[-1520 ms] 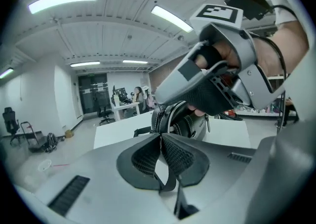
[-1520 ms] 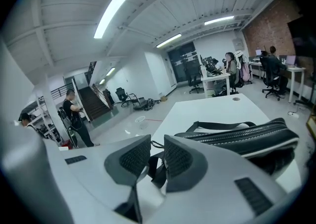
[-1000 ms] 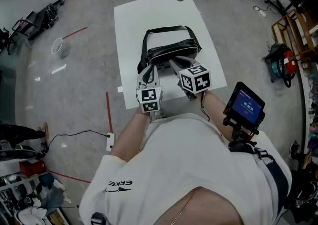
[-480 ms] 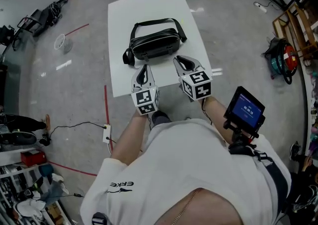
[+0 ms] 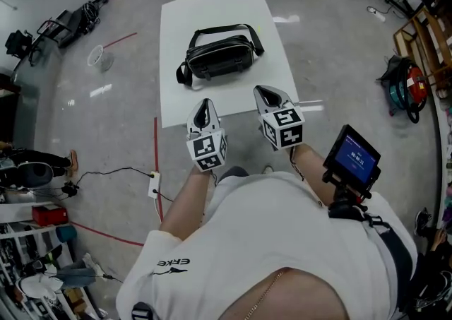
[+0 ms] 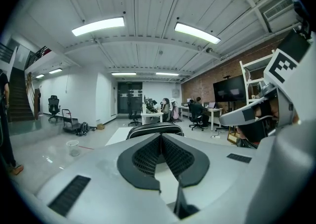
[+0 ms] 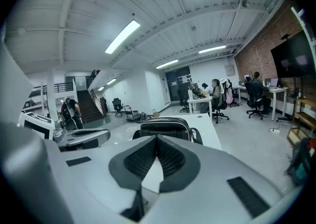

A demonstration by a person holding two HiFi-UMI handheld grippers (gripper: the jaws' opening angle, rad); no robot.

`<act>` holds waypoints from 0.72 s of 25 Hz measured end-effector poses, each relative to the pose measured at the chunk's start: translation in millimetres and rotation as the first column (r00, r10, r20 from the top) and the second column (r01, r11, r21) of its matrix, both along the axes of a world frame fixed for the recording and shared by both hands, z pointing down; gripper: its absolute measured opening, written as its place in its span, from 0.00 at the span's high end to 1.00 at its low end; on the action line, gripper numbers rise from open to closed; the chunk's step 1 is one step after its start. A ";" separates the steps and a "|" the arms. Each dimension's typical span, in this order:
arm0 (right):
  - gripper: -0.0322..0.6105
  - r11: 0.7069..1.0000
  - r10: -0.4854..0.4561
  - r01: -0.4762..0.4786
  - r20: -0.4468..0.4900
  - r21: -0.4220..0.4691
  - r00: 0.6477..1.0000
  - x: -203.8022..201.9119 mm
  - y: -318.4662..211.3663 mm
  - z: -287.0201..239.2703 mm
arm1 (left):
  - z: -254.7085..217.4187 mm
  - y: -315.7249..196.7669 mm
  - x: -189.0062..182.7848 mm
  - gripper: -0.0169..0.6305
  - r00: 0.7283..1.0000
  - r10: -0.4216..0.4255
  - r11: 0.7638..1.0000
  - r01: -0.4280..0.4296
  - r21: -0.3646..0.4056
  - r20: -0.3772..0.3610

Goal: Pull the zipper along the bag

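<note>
- Bag [image 5: 220,57]: black, with its strap looped round the far side, lying on the white table [image 5: 176,96] toward the table's 12 o'clock end.
- Left gripper [image 5: 205,104]: at the bag's 7 o'clock, over the table's near edge and apart from the bag. Its jaws are pressed together with nothing between them.
- Right gripper [image 5: 264,91]: at the bag's 5 o'clock, also apart from the bag. Its jaws are together and empty.

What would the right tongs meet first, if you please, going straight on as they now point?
Probably the black bag, dead ahead of the right tongs on the white table; depth is unclear.
</note>
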State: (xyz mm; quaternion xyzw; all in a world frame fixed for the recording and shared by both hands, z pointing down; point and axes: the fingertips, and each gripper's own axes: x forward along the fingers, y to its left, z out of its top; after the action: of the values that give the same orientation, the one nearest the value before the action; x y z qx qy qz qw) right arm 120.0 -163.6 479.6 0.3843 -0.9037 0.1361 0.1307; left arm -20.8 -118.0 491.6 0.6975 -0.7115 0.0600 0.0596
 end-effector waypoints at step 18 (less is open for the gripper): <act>0.94 0.997 0.081 -0.081 -0.030 0.003 0.996 -10.4 54.2 -8.6 | -20.7 37.6 -14.0 0.96 0.996 0.087 0.995 -0.086 0.043 -0.037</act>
State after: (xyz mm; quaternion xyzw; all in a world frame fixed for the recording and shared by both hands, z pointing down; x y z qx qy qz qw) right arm 109.6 -109.4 471.0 0.4229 -0.8854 0.1345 0.1383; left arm -34.9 -80.5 470.9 0.7298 -0.6805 0.0343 0.0562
